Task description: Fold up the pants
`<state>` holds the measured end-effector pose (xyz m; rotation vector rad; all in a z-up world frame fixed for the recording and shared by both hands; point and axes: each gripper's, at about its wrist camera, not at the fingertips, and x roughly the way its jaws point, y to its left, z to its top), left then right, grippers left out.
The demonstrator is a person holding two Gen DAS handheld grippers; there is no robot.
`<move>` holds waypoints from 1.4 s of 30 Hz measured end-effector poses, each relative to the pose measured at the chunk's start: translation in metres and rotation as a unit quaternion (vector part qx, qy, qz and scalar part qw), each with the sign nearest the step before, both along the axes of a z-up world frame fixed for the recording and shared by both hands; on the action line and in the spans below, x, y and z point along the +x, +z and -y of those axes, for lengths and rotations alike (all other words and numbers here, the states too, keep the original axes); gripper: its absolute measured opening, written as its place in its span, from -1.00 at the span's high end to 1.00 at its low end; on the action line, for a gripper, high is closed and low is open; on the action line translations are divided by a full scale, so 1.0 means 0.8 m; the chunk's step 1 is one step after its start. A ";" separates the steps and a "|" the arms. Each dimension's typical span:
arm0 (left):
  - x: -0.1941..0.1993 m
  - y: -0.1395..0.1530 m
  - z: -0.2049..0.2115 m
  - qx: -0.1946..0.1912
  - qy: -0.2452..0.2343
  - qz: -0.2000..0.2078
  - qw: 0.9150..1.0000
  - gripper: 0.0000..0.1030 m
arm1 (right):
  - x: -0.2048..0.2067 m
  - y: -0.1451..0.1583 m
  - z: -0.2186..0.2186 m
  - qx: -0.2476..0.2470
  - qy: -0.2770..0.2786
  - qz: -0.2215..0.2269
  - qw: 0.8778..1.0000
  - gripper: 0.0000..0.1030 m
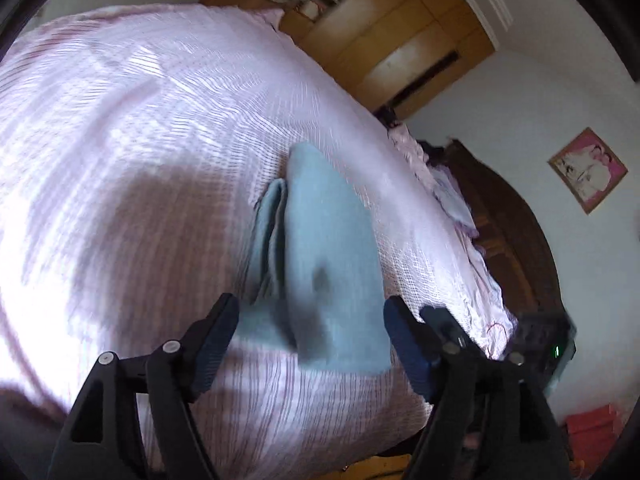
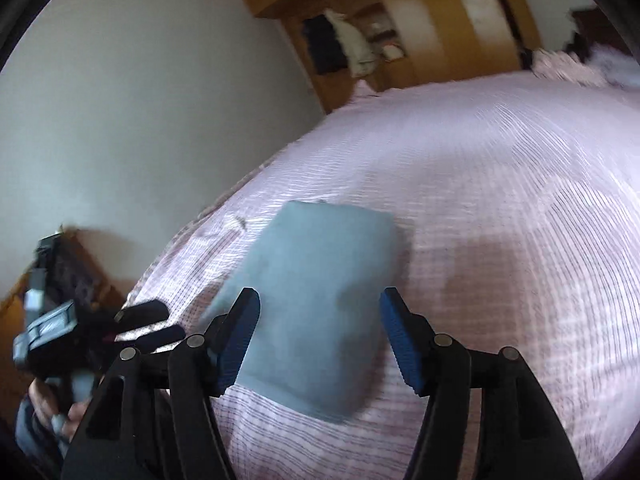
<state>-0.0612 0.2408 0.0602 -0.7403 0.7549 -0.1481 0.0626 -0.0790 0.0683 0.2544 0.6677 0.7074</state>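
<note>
The light blue pants (image 1: pixel 320 256) lie folded into a compact bundle on the pink striped bedspread (image 1: pixel 140 120). In the left wrist view my left gripper (image 1: pixel 312 312) is open and empty, held just above the near end of the bundle. In the right wrist view the pants (image 2: pixel 320 304) show as a flat rectangle on the bedspread (image 2: pixel 500 200). My right gripper (image 2: pixel 320 312) is open and empty, its jaws wide on either side of the bundle's near part. The left gripper (image 2: pixel 152 320) also shows at the left there, beside the bed edge. Both views are motion-blurred.
A wooden wardrobe (image 1: pixel 380 32) with open shelves stands beyond the bed and also shows in the right wrist view (image 2: pixel 400 28). A dark wooden headboard (image 1: pixel 508 232) and pillows (image 1: pixel 452 196) are at the right. A framed picture (image 1: pixel 588 170) hangs on the wall.
</note>
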 end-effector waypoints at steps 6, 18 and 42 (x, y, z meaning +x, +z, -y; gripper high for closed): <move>0.081 -0.017 -0.006 -0.016 -0.020 -0.043 0.999 -0.47 | -0.012 -0.010 0.021 -0.021 -0.013 0.005 1.000 -0.09; 0.079 0.027 0.043 0.100 0.005 -0.040 0.994 0.79 | -0.068 -0.058 0.022 -0.133 -0.047 0.058 0.988 -0.09; 0.090 0.101 0.112 0.115 -0.038 -0.014 0.993 0.83 | -0.071 -0.064 -0.055 -0.134 -0.105 0.150 0.974 -0.28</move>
